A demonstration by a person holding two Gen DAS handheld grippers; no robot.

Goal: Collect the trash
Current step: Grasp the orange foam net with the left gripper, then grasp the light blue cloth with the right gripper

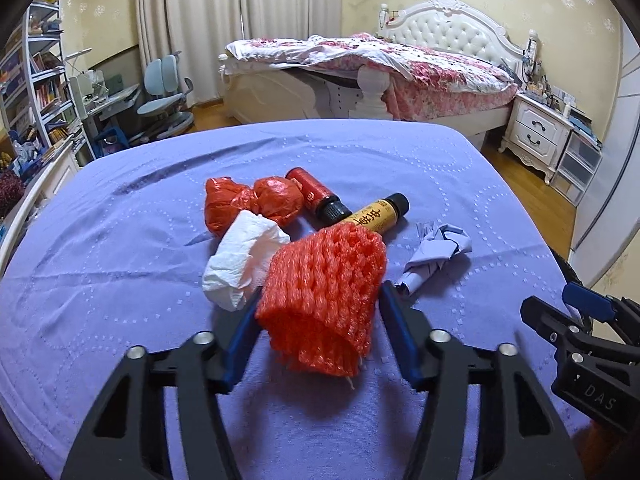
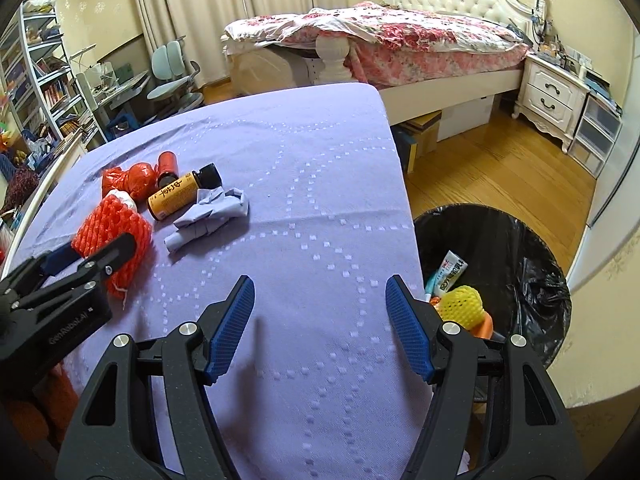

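Orange foam fruit net [image 1: 322, 300] lies near the worktop's [image 1: 120, 280] front edge, between my left gripper's [image 1: 318, 312] wide jaws. I judge it featherlight, springy and crushable; I'd squeeze across its middle. Right gripper [image 2: 320, 320] hangs wide, empty.

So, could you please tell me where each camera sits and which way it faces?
Left wrist: on the left tongs, facing the bed across the purple table; its blue fingers flank the red foam net; the right tongs show.
Right wrist: on the open right tongs, over the table edge beside the black bin; the left tongs show.
Shared: net, yellow bottle, crumpled paper.
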